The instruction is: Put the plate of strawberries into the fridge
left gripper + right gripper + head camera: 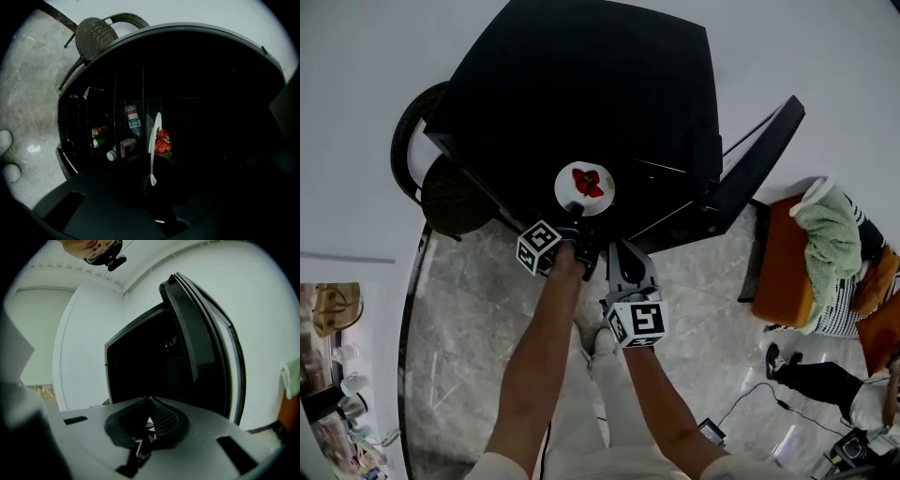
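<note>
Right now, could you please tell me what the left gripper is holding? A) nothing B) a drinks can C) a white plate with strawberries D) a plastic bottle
C: in the left gripper view, the left gripper has its jaws closed on the rim of the white plate, which carries the strawberries.

We find no words or numbers that we can read. Left of the plate [154, 136], a bottle [132, 117] wears a red and blue label and a can [98, 131] shows colored print, all too small and blurred for us.
</note>
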{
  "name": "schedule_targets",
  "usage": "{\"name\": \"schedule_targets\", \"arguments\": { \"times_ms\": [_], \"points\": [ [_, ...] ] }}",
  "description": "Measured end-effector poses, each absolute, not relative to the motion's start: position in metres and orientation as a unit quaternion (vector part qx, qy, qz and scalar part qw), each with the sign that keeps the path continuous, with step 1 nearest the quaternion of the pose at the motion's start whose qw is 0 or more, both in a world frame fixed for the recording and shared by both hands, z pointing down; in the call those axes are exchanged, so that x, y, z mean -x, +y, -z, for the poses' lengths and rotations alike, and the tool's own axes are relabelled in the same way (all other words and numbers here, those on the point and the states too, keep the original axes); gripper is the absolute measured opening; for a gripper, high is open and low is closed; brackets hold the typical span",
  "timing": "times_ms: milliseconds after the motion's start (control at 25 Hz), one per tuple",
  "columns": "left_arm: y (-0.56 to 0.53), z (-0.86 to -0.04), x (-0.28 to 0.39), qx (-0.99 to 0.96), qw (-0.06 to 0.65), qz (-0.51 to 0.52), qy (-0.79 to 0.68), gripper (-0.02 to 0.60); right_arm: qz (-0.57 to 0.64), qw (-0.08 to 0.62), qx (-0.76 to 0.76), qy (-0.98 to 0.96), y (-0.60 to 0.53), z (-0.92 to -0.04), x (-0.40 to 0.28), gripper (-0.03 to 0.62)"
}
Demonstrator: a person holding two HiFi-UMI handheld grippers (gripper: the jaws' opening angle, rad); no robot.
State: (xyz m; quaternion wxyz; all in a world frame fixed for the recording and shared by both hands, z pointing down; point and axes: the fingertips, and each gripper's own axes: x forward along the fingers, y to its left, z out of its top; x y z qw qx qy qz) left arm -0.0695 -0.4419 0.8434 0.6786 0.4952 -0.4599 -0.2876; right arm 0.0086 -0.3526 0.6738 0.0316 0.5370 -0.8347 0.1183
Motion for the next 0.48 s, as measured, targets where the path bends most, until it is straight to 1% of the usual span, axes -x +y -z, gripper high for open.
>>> {"name": "schedule_targets", "arguments": {
  "times_ms": [480],
  "points": [
    [-0.448,-0.851,0.062,-0.489,0.677,0.286,-0.47,0.012,-0.124,0.041,-0.533,-0.836,-0.35,-0.684,-0.011,0.003]
  ]
}}
